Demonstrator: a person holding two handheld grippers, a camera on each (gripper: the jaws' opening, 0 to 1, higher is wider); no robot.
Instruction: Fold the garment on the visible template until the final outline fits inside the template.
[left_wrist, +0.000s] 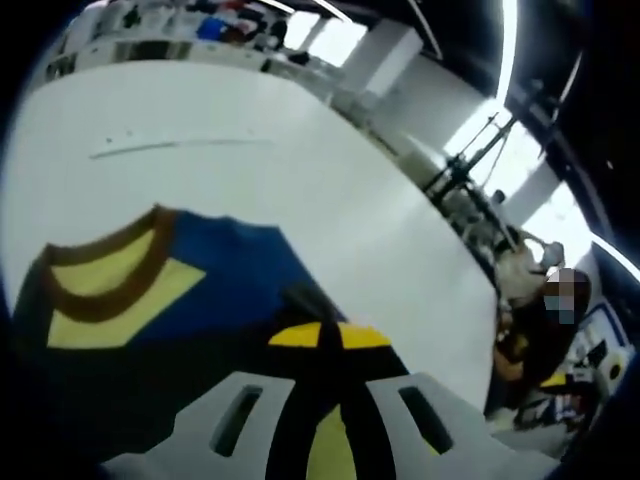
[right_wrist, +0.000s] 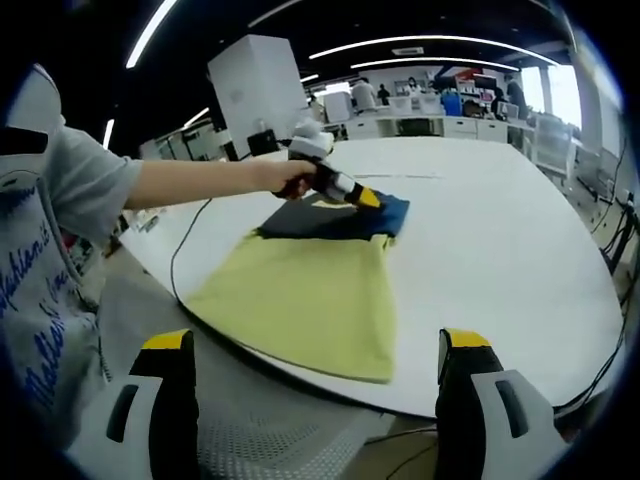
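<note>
Yellow-and-navy cloth garment (right_wrist: 318, 285) lies flat on the white round table (right_wrist: 500, 260); left gripper (right_wrist: 372, 200) pinches its far navy end, right gripper (right_wrist: 315, 400) hovers wide open, empty, near the table's edge.

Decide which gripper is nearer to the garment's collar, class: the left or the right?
Left. The left gripper sits on the garment at its dark blue collar end; the right gripper is back off the table, beyond the yellow hem.

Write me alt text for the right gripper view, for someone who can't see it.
A yellow and navy garment lies flat on a white table, and a person's hand holds the left tool down at its navy collar end. The right tool sits open at the near table edge, holding nothing.
</note>
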